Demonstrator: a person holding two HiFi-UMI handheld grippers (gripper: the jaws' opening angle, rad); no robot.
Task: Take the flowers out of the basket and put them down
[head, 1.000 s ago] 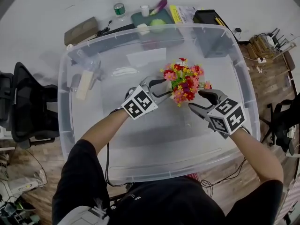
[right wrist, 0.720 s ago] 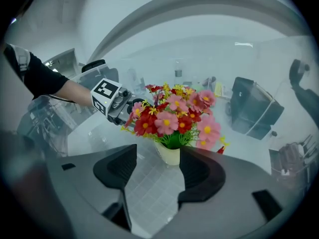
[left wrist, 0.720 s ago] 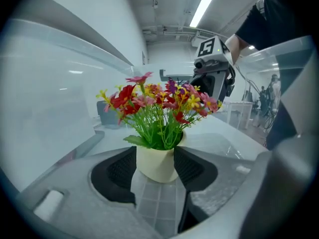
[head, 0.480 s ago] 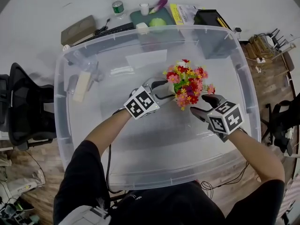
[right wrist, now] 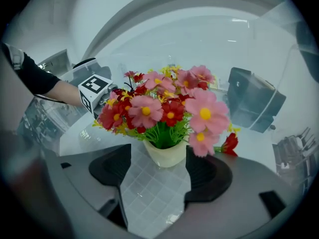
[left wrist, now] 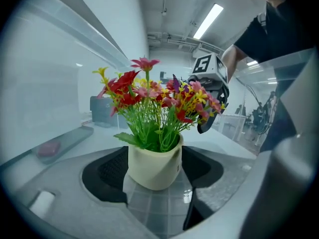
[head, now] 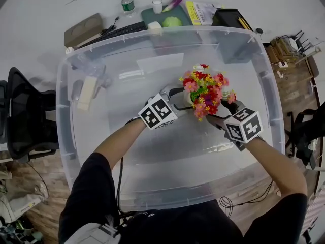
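Right gripper (head: pixel 219 117): sitting at 4 o'clock of the pot (head: pixel 188 97) in the head view and pointing toward 10 o'clock, angled down. Its jaws have just been opening and are standing wide. The pot is sitting between the jaw tips with a gap showing on each side, so nothing is being gripped.

Left gripper (head: pixel 179 99): sitting at 8 o'clock of the pot and pointing toward 2 o'clock. Its jaws have also just been opening and are standing wide. The pot is lying deeper between them, close to both pads, but the pads do not appear to be pressing on it.

Nearer hand: the left, since the pot is sitting well inside its jaws and only at the tips of the right.

Pot axis: standing upright on its base, as far as I can tell. The stems are running straight up, across the line of both grippers.

Flowers (head: pixel 205 89): spreading above the pot and leaning toward 3 o'clock, overhanging the right gripper's jaws.

Location: the pot is resting on the floor of the clear bin (head: pixel 65 136), right of centre. The bin is standing on the table (head: pixel 45 9).

Judgement: the bunch is sitting low between tall walls. Any lift out is going to need a straight vertical rise along the stem axis, with the jaws closing on the pot rather than on the blooms.
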